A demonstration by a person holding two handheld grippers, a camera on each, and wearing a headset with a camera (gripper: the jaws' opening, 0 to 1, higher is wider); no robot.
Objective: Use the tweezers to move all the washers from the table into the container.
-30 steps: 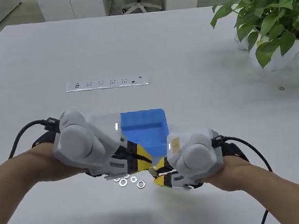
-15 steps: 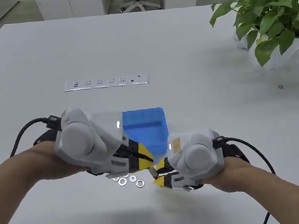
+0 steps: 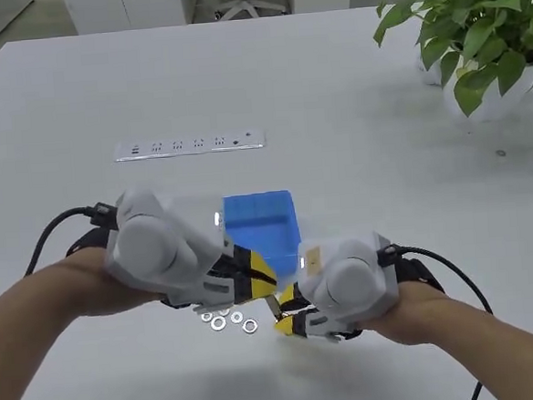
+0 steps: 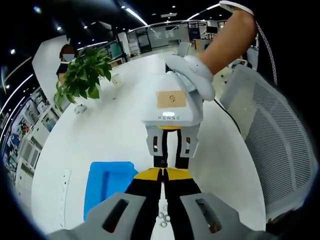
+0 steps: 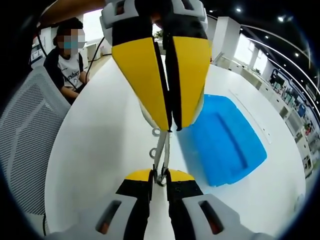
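The right gripper has its jaws clamped on one end of the metal tweezers. The left gripper faces it tip to tip, jaws pressed together on the tweezers' other end. Both grippers sit just beside the near edge of the blue container, the left gripper overlapping its near left corner. The washers lie in a small cluster on the white table, near the container's near edge, outside it and below the left gripper.
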